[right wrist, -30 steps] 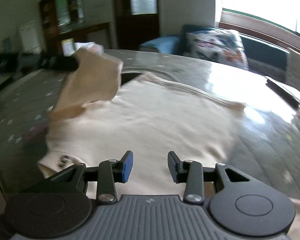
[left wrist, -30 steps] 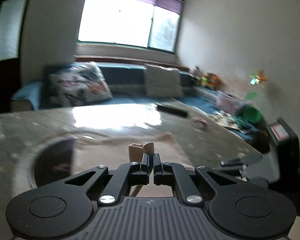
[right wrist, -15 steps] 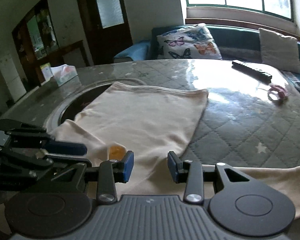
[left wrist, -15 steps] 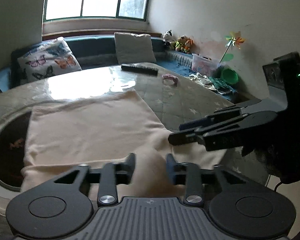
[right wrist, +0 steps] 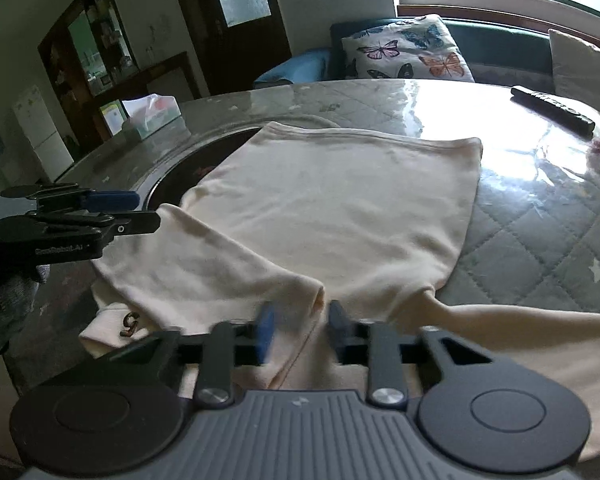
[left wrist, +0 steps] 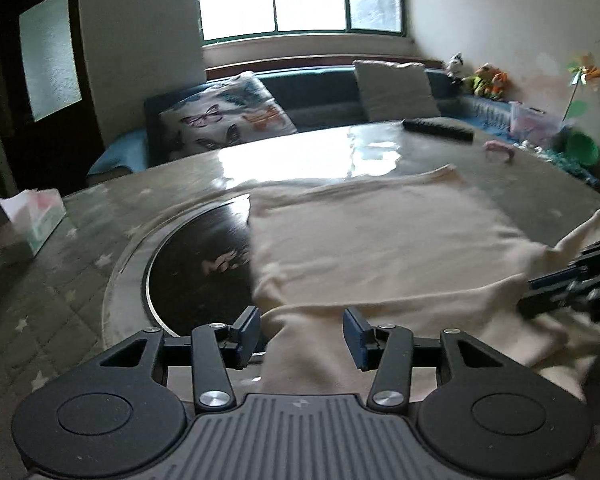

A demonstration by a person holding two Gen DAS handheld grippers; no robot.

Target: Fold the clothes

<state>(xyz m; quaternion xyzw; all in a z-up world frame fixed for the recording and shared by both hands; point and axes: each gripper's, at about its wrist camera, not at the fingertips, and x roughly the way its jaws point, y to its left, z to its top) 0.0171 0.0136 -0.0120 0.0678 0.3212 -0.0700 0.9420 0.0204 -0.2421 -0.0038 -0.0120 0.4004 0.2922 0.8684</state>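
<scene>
A cream sweatshirt lies flat on the quilted table, hem far, one sleeve folded across its near part. It also shows in the left wrist view. My left gripper is open over the near left edge of the cloth, with fabric between its fingers. It shows at the left of the right wrist view. My right gripper is open over the folded sleeve's cuff. It shows at the right edge of the left wrist view.
A round dark glass inset lies under the shirt's left side. A tissue box stands at the table's left. A remote and a small pink thing lie at the far right. A sofa with cushions lies beyond.
One second ago my left gripper was shut on a raised sleeve. It has laid the sleeve down and opened. Both grippers have since shifted over the shirt's near edge; the right jaws have narrowed slightly.
</scene>
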